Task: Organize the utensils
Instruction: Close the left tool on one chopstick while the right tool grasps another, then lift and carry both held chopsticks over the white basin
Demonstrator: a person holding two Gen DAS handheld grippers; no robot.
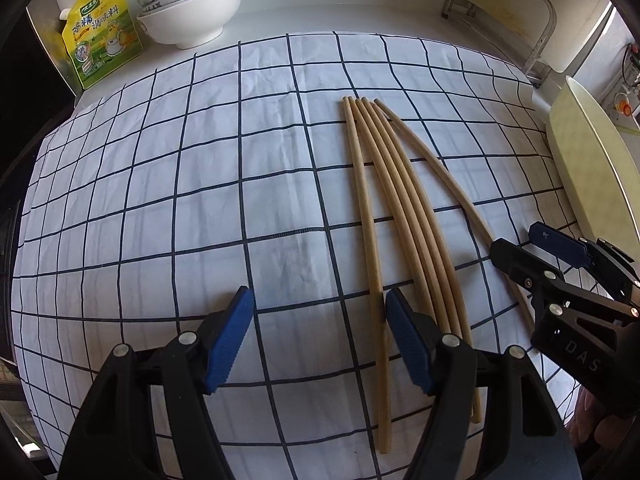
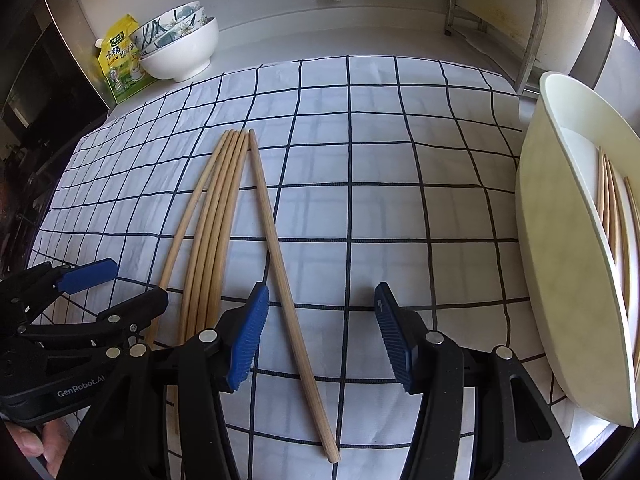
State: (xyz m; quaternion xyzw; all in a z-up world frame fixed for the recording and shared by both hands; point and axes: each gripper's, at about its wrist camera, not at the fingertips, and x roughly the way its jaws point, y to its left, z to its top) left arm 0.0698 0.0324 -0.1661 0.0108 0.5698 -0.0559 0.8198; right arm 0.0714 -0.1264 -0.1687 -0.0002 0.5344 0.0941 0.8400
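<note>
Lying fanned on checked cloth point(image 1: 200, 184): five long, pale wooden chopsticks point(image 1: 394, 204), tips bunched. Left gripper point(image 1: 320, 336) and right gripper point(image 2: 322, 332) fingers parted, holding nothing.

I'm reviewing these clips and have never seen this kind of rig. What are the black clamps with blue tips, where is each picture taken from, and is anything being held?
No robot here: a person holds two hand-operated grippers, each with a fisheye camera looking along its fingers. One picture is from the left gripper, the other from the right gripper; each also shows the other gripper at its edge. Both stand open and hold nothing. Below them lies a checked cloth with five wooden chopsticks side by side, one splayed apart. To the right, a pale tray already holds more chopsticks. At the back stand stacked bowls and a yellow seasoning packet.
</note>
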